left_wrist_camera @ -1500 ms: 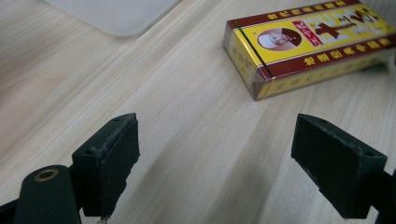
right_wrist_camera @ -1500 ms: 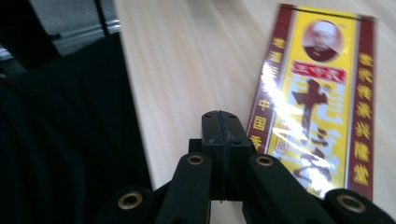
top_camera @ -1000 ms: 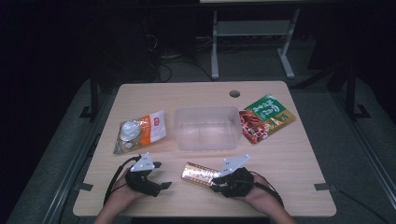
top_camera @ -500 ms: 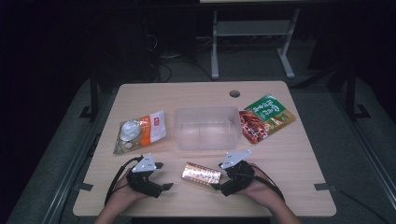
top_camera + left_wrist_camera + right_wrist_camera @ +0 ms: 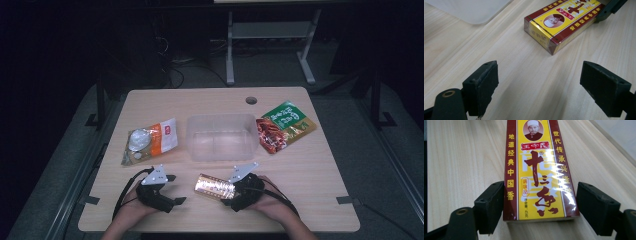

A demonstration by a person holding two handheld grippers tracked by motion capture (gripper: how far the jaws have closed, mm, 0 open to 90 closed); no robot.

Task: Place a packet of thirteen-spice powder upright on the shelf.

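— Jaws on the right gripper (image 5: 537, 207): what's their state?
— They have just been opening and now stand spread, with the yellow-and-maroon box (image 5: 537, 170) lying flat on the bench (image 5: 310, 170) between them; the left pad looks right against its edge, the right pad stands off it.
— And the left gripper (image 5: 546, 85)?
— Spread wide over bare wood, with the box a little way ahead, just in front of the clear plastic tub (image 5: 222, 136).
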